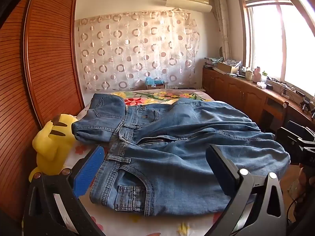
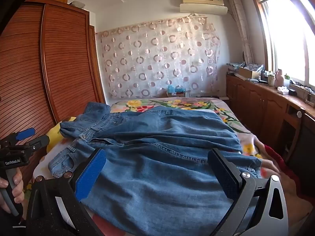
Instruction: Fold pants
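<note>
Blue jeans [image 1: 177, 147] lie spread and rumpled on the flowered bed [image 1: 157, 95], waistband to the left with the zipper open and legs running right. My left gripper [image 1: 155, 157] is open and hovers above the waist and front pocket, holding nothing. My right gripper [image 2: 157, 163] is open above the leg part of the jeans [image 2: 157, 147], holding nothing. The left gripper also shows at the left edge of the right wrist view [image 2: 29, 137], and the right gripper at the right edge of the left wrist view [image 1: 299, 143].
A yellow plush toy [image 1: 53, 143] sits at the bed's left edge beside the wooden wardrobe [image 1: 39, 68]. A wooden counter [image 1: 256, 90] with clutter runs along the window on the right. A red cloth [image 2: 275, 157] lies at the bed's right side.
</note>
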`<state>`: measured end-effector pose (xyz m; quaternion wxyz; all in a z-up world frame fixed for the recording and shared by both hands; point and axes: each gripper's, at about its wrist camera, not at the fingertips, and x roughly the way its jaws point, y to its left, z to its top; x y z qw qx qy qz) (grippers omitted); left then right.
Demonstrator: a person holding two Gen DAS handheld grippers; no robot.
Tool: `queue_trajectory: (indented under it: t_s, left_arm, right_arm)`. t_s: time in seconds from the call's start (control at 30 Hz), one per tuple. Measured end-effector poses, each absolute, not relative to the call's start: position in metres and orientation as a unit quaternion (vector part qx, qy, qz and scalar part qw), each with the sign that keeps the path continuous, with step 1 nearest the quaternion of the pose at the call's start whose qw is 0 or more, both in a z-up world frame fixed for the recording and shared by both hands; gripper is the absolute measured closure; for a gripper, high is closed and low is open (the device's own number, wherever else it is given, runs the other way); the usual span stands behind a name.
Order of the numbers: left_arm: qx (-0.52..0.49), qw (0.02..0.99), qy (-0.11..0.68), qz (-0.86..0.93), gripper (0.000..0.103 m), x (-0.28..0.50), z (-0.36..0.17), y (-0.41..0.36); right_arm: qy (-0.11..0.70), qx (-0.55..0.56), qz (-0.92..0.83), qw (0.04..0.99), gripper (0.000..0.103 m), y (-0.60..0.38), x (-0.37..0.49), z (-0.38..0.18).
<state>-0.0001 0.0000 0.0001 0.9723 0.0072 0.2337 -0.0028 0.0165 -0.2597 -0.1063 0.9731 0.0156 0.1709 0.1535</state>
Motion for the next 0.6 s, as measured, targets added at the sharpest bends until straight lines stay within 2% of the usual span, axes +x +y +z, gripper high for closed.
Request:
queue_trajectory:
  t_s: [0.6]
  left_arm:
    - [0.006,0.976,0.218,-0.005,0.000,-0.008,0.008,-0.003]
  right_arm:
    - [0.172,0.013,0.150,0.974,0.000,-0.261,0.015,-0.102]
